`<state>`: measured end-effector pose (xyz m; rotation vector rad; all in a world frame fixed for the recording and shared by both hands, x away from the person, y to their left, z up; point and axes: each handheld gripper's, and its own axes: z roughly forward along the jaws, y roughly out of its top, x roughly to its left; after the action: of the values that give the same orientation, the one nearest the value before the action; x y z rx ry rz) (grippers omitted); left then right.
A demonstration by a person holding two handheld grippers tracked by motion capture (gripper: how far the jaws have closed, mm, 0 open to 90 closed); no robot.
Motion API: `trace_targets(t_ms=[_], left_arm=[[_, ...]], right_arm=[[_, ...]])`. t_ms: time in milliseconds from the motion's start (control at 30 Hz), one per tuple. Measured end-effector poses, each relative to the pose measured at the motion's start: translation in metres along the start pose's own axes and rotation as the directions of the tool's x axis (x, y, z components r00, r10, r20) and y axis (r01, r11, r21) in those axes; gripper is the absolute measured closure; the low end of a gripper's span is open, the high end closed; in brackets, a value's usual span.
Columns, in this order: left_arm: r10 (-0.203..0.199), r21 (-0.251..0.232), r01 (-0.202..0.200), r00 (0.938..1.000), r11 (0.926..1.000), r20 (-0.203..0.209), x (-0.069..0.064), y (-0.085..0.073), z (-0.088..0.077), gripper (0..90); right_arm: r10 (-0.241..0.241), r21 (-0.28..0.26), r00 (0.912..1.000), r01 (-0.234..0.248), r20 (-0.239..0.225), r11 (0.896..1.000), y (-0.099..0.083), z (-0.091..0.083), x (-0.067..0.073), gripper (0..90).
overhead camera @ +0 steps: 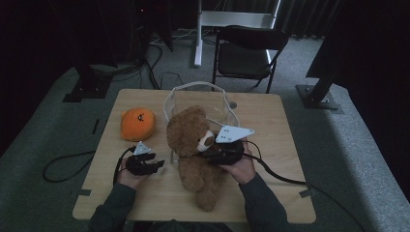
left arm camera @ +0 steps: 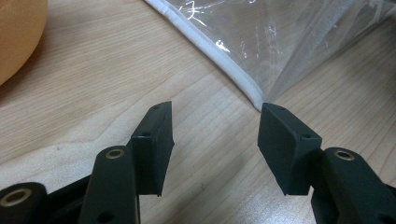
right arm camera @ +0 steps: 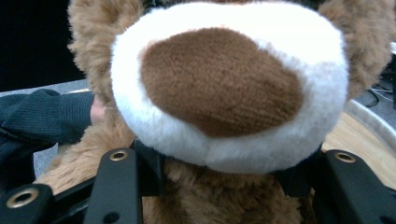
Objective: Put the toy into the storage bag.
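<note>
A brown teddy bear (overhead camera: pixel 193 145) sits upright in the middle of the wooden table (overhead camera: pixel 270 125), leaning against a clear plastic container (overhead camera: pixel 193 94) with a white rim. My right gripper (overhead camera: pixel 207 154) comes in from the right and is shut on the bear's neck. In the right gripper view the white muzzle with its brown nose (right arm camera: pixel 224 79) looms just above my right gripper (right arm camera: pixel 219 175), and both jaws sink into the fur. My left gripper (overhead camera: pixel 162 164) rests low at the bear's left, open. Nothing sits between the jaws of my left gripper (left arm camera: pixel 215 140), which point at the container's rim (left arm camera: pixel 224 60).
An orange round plush (overhead camera: pixel 138 123) lies at the table's back left, its edge also seen as the orange plush (left arm camera: pixel 16 32). A black folding chair (overhead camera: pixel 246 53) stands beyond the table. Cables trail off both sides. A dark sleeve (right arm camera: pixel 42 116) shows behind the bear.
</note>
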<state>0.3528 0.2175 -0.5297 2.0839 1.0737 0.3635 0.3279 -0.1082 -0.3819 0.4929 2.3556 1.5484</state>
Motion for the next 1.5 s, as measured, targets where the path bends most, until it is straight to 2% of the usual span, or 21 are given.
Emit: trace_targets(t_ms=[533, 800, 1033, 1500], left_arm=[[-0.001, 0.009, 0.001, 1.0, 1.0, 0.0, 0.001, 0.0, 0.001, 45.8], [-0.012, 0.016, 0.012, 0.9999, 0.9998, -0.005, 0.004, -0.001, 0.002, 45.7], [-0.013, 0.023, 0.013, 0.9999, 0.9997, -0.005, 0.004, -0.001, 0.003, 45.7], [-0.014, 0.027, 0.015, 0.9999, 0.9995, -0.007, 0.005, -0.002, 0.003, 45.6]], right_arm=[[0.015, -0.03, 0.9999, -0.015, 0.005, 0.999, 0.009, -0.014, -0.005, 45.5], [-0.004, -0.042, 0.9998, 0.005, 0.018, 0.999, 0.02, -0.018, -0.005, 45.6], [0.003, -0.064, 0.9999, -0.002, 0.017, 0.998, 0.026, -0.024, -0.007, 45.6], [-0.016, -0.07, 0.9994, 0.018, 0.03, 0.997, 0.042, -0.033, -0.008, 45.8]])
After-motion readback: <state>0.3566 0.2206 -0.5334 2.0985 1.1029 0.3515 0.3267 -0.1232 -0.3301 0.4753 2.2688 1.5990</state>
